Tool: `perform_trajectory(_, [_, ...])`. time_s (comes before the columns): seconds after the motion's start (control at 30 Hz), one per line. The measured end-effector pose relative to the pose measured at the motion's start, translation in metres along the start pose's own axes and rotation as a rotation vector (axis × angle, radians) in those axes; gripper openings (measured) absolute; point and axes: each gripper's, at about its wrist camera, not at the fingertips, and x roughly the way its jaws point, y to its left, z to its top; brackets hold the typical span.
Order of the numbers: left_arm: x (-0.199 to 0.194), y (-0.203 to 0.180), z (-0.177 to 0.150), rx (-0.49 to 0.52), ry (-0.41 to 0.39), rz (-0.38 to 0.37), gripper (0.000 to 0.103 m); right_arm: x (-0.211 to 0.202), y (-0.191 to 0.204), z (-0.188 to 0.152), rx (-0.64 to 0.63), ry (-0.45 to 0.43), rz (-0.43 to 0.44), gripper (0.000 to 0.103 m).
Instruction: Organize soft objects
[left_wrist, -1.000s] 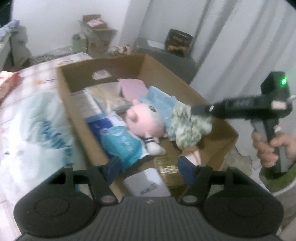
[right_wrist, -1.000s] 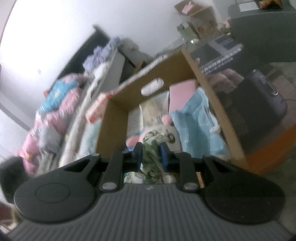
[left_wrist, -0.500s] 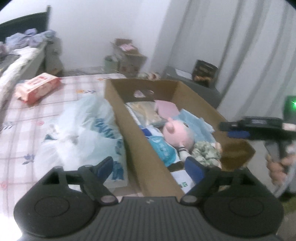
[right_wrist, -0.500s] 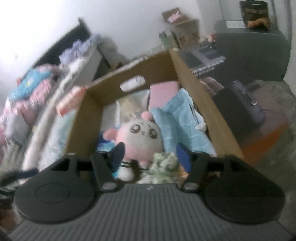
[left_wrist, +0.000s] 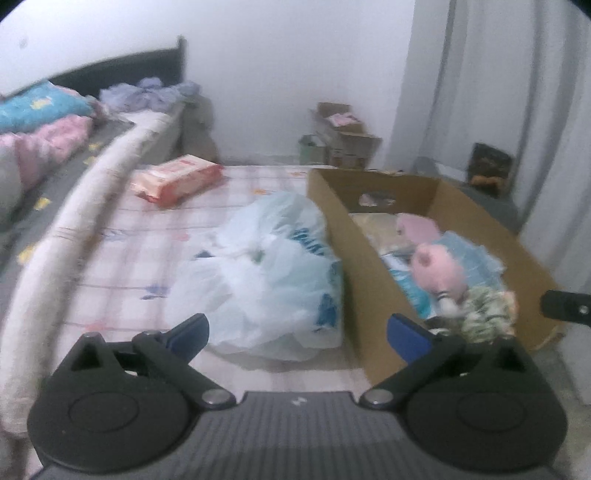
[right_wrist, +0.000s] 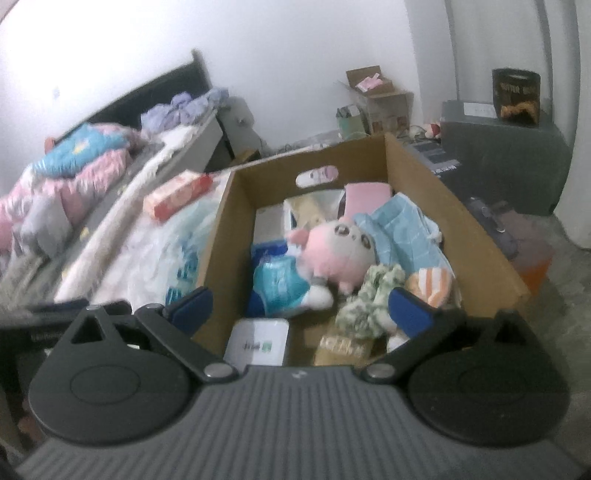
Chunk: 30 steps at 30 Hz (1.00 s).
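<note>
- Right gripper (right_wrist: 299, 306) wide apart and empty over the near end of the box (right_wrist: 454, 206); jaws just opened, nothing between them.
- Green rag (right_wrist: 373, 295), pinched between those fingers a second ago, now loose in the near right corner of the box, touching the pink plush (right_wrist: 332, 251) and just beside a striped cloth (right_wrist: 432, 284).
- Left gripper (left_wrist: 297, 332) likewise spread wide and empty, jaws also just opened; swung off the box since a second ago, now facing the plastic bag (left_wrist: 266, 273) on the mattress (left_wrist: 122, 236).
- Bag slumped against the left wall of the box, still outside it.
- Red pack (left_wrist: 173, 177) flat near the far edge of the mattress, well apart from the bag.
- Inside the box, also: blue cloth (right_wrist: 402, 229) along the right wall, blue packet (right_wrist: 280, 284) left of the plush, white carton (right_wrist: 258, 339) at the near wall.
- Tip of the right gripper poking in at the right edge of the left wrist view.
- Reading: one soft item delivered and released; box filling but not full.
- Likely next: the bag or the red pack, with the left gripper already aimed that way.
- Risk: thin, crumpled plastic apt to slip from a shallow pinch.
</note>
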Motion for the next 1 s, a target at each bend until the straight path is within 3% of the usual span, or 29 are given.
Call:
perform_trajectory(0.1, [-0.004, -0.005, -0.002, 0.026, 0.024, 0.066, 0.103, -0.006, 0.012, -0.008, -0.047, 0.007, -0.021, 0.102])
perform_trajectory(0.23, [-0.004, -0.009, -0.002, 0.056, 0.079, 0.04, 0.103, -0.012, 0.022, -0.019, -0.079, 0.011, -0.068, 0.102])
perform_trajectory(0.43, [-0.013, -0.023, -0.01, 0.118, 0.084, 0.054, 0.103, -0.011, 0.031, -0.038, -0.1, 0.008, -0.144, 0.102])
perform_trajectory(0.57, [-0.015, -0.026, -0.011, 0.109, 0.092, 0.046, 0.103, -0.011, 0.036, -0.044, -0.133, -0.004, -0.189, 0.102])
perform_trajectory(1.0, [-0.016, -0.038, -0.016, 0.1, 0.121, 0.009, 0.103, -0.002, 0.045, -0.04, -0.103, 0.043, -0.098, 0.102])
